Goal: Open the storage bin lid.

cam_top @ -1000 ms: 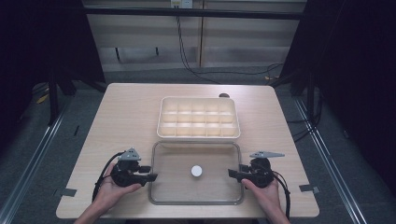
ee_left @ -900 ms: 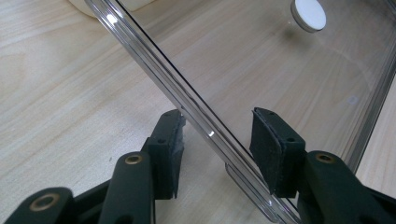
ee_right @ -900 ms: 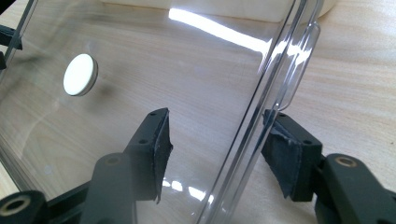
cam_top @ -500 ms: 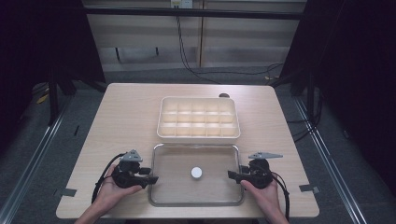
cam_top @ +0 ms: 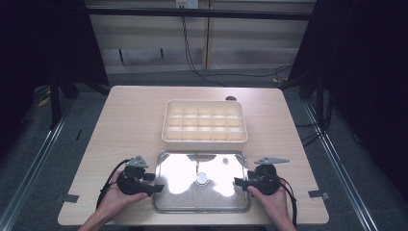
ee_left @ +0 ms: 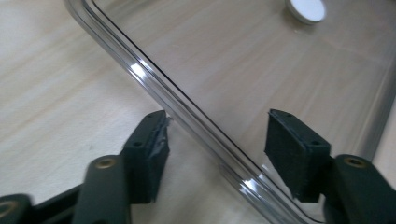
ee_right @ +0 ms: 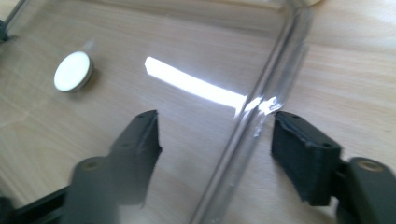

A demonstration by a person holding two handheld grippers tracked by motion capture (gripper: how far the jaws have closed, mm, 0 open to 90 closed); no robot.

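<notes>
Table (cam_top: 125, 125) layout unchanged; both claws still wide, straddling clear lid (cam_top: 178, 197) edges, left (cam_top: 156, 187) seemingly nearer.

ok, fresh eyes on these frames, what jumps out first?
The clear lid lying flat at the table's near edge, glaring with reflected light, a small white knob at its middle. The left gripper and right gripper sit open at its two short sides, each straddling the rim. Behind it is a cream divided box, its compartments looking empty.
</notes>
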